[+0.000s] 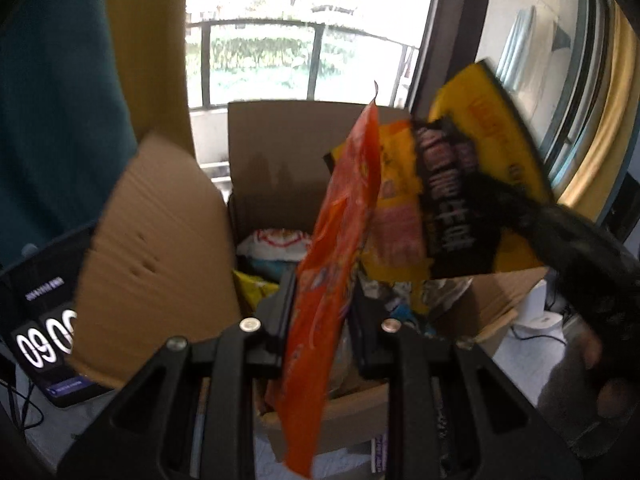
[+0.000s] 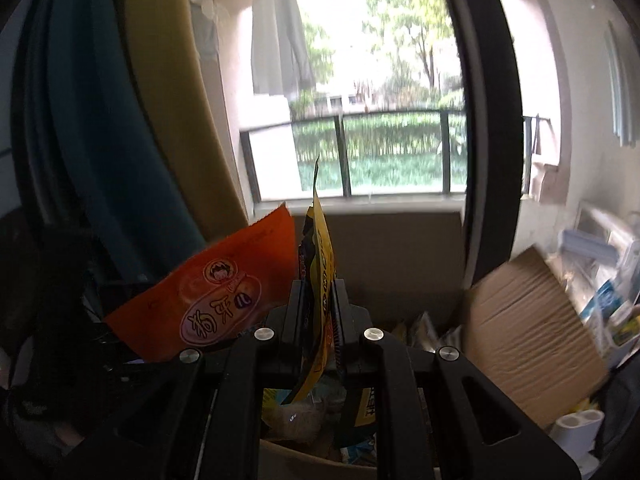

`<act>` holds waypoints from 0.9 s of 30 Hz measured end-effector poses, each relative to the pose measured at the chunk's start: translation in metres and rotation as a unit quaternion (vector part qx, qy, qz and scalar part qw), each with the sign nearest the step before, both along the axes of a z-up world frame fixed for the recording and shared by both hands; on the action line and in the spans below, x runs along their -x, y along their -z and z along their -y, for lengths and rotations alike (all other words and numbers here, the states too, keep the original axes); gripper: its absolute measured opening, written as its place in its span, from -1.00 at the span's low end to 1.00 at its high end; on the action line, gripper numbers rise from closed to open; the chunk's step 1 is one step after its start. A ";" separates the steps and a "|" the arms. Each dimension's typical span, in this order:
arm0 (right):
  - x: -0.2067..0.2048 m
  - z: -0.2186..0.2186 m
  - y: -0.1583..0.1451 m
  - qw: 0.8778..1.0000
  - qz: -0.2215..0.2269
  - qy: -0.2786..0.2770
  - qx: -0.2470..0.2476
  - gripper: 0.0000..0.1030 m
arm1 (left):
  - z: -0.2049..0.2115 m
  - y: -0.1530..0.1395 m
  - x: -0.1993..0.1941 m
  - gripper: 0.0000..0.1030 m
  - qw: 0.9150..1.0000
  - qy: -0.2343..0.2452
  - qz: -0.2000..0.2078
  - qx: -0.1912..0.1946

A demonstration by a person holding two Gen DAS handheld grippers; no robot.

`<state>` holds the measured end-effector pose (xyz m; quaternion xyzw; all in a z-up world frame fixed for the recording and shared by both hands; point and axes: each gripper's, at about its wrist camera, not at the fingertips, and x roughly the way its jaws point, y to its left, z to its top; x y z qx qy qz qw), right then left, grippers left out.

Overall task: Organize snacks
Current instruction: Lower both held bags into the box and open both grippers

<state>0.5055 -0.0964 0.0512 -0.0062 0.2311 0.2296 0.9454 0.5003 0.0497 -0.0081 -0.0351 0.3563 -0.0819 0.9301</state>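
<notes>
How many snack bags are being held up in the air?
2. The orange snack bag is pinched in the left hand-held gripper, and the yellow-and-black snack bag in the right hand-held gripper. More bags lie in the cardboard box below, partly hidden.

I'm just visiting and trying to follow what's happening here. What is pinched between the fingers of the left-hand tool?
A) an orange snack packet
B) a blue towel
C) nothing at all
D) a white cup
A: in the left wrist view the left gripper has its fingers closed on the orange snack packet, held above the open cardboard box.
</notes>
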 end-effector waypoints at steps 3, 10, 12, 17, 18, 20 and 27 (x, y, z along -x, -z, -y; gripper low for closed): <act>-0.024 -0.006 0.027 0.998 -0.035 0.029 0.038 -0.74 | 0.008 0.016 -0.010 -0.50 1.000 0.004 -0.025 -0.011; -0.045 0.031 0.060 0.989 -0.098 0.100 0.044 -0.43 | 0.023 0.031 -0.016 0.20 0.999 0.002 -0.044 -0.024; -0.034 0.039 0.054 0.989 -0.093 0.104 0.039 -0.17 | 0.021 0.026 -0.011 0.31 0.999 0.001 -0.041 -0.025; -0.007 0.058 0.034 0.991 -0.069 0.106 0.033 -0.13 | 0.026 0.002 0.012 0.33 0.999 0.001 -0.020 -0.031; -0.001 0.062 0.031 0.992 -0.065 0.105 0.031 -0.13 | 0.025 -0.005 0.018 0.34 0.999 -0.001 -0.015 -0.033; 0.009 0.071 0.019 0.993 -0.056 0.105 0.025 -0.13 | 0.028 -0.016 0.031 0.34 0.999 -0.002 -0.006 -0.032; 0.075 0.089 -0.016 0.996 -0.028 0.086 0.004 -0.13 | 0.036 -0.057 0.093 0.34 1.000 -0.003 0.026 -0.017</act>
